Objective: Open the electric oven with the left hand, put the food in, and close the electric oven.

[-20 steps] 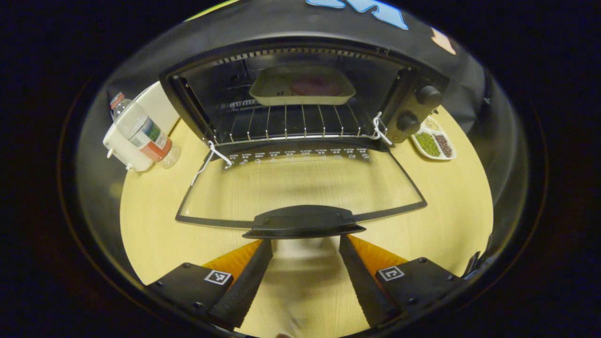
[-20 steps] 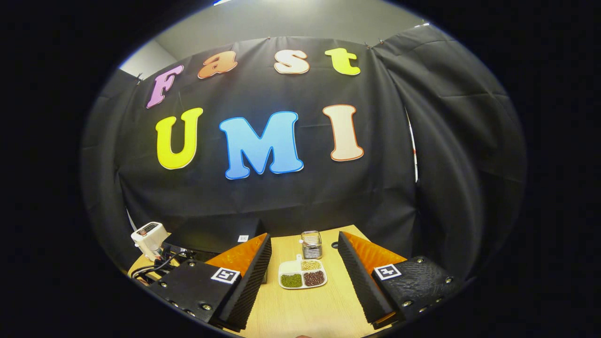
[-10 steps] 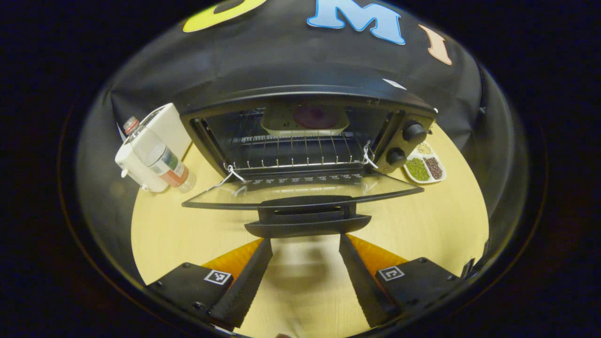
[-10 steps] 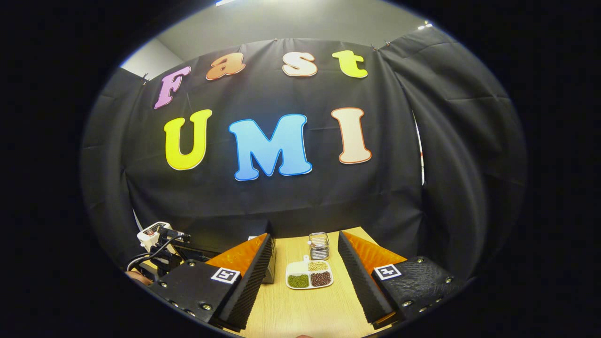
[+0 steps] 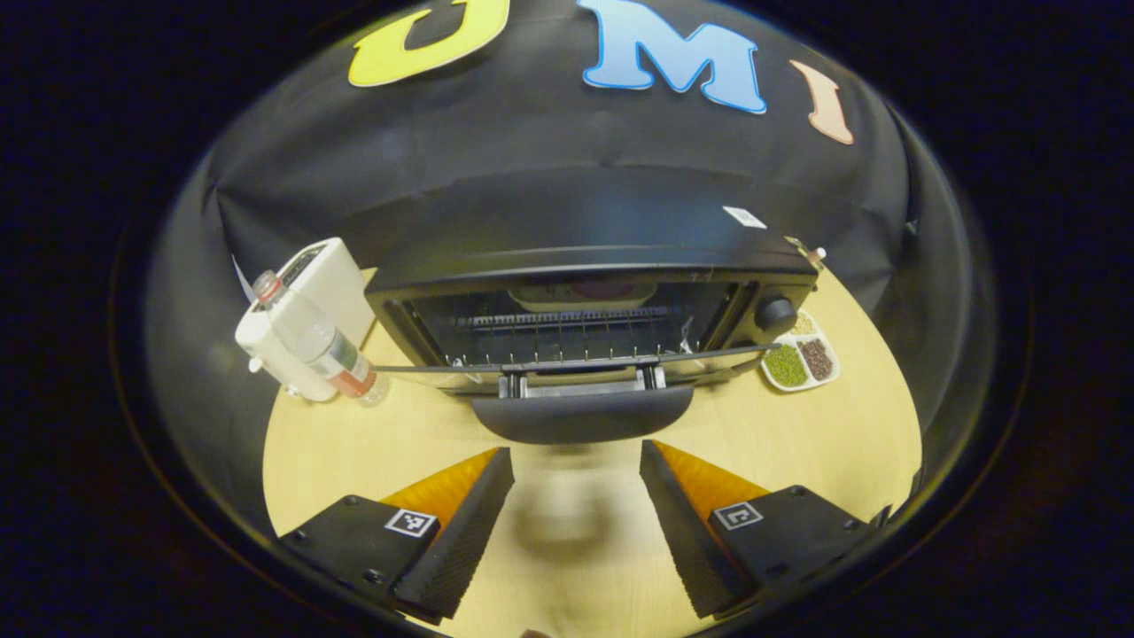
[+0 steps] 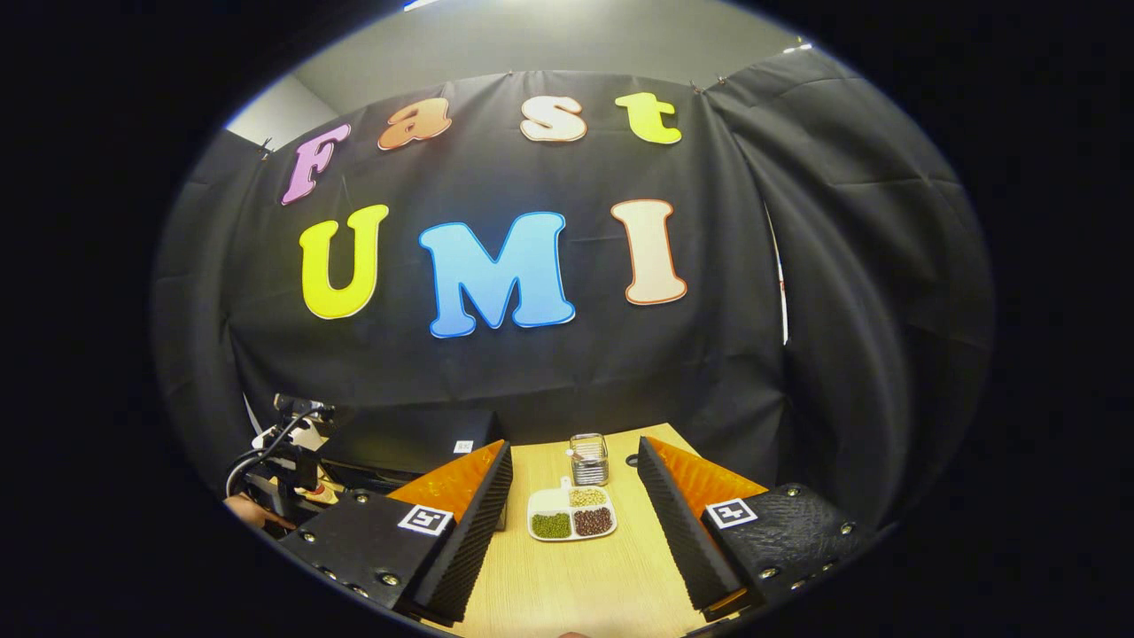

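My left gripper (image 5: 576, 518) gaped wide, gripping nothing, just below the oven door's handle (image 5: 581, 415). Straight ahead, the electric oven (image 5: 589, 297) stood ajar, the food dish (image 5: 580, 295) inside.

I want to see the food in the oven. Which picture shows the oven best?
The left gripper view. It faces the oven head-on, with its door hanging open, the rack and a dish deep inside. The right gripper view catches just a dark corner of the oven, behind its own jaws.
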A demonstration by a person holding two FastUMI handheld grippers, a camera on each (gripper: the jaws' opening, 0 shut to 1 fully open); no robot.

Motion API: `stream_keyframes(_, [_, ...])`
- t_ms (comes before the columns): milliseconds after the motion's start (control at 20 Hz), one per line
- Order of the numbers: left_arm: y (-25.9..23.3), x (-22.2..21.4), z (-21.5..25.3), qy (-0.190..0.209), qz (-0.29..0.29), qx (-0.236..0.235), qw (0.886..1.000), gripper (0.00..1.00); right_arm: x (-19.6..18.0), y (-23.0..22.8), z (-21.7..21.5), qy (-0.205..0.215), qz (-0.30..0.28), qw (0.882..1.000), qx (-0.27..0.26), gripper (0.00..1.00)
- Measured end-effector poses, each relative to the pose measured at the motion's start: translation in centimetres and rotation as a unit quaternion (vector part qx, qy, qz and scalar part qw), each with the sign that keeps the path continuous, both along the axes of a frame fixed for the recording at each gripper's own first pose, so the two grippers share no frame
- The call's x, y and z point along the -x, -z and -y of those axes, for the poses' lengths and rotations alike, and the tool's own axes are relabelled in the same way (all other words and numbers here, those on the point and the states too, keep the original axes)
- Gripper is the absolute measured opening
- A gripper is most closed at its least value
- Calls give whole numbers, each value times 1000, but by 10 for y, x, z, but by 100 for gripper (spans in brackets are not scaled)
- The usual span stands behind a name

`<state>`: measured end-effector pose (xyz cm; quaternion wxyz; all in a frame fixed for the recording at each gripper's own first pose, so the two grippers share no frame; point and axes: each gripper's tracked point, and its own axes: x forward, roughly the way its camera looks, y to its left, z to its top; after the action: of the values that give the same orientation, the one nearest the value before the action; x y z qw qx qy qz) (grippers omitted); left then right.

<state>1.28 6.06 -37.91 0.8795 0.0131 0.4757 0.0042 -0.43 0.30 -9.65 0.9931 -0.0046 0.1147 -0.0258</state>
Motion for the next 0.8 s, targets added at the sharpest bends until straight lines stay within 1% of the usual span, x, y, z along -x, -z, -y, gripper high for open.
stream_keyframes(150, [-26,-7,5,-2,38,1,999,98,1,0,-1,-10,0,1000,1,88])
stream_keyframes(200, [-40,-7,8,-4,58,5,998,100,1,0,0,-14,1,1000,2,88])
stream_keyframes(250, [-56,-10,11,-7,84,10,996,100,0,-2,0,-17,2,1000,3,88])
stream_keyframes(300, [-77,-10,17,-11,116,17,993,98,-1,-3,-1,-22,4,1000,2,88])
stream_keyframes(350, [-102,-12,22,-15,155,22,988,98,-2,-6,-1,-27,7,1000,1,88])
stream_keyframes(400, [-130,-13,30,-17,197,29,980,98,-4,-11,-2,-30,12,999,0,88])
stream_keyframes(500, [-191,-8,40,-16,279,34,960,97,-6,-22,-5,-37,23,999,0,89])
stream_keyframes(550, [-220,-3,41,-15,313,30,949,100,-7,-30,-7,-38,30,999,-1,89])
stream_keyframes(650, [-268,13,41,-26,364,15,931,98,-6,-47,-12,-41,46,998,-8,89])
stream_keyframes(700, [-292,20,42,-27,389,8,921,97,-6,-54,-15,-42,54,998,-10,86])
stream_keyframes(750, [-312,26,45,-24,410,5,912,98,-6,-61,-18,-43,62,997,-11,93])
stream_keyframes(800, [-329,30,50,-17,427,4,904,99,-5,-67,-23,-47,69,996,-14,93])
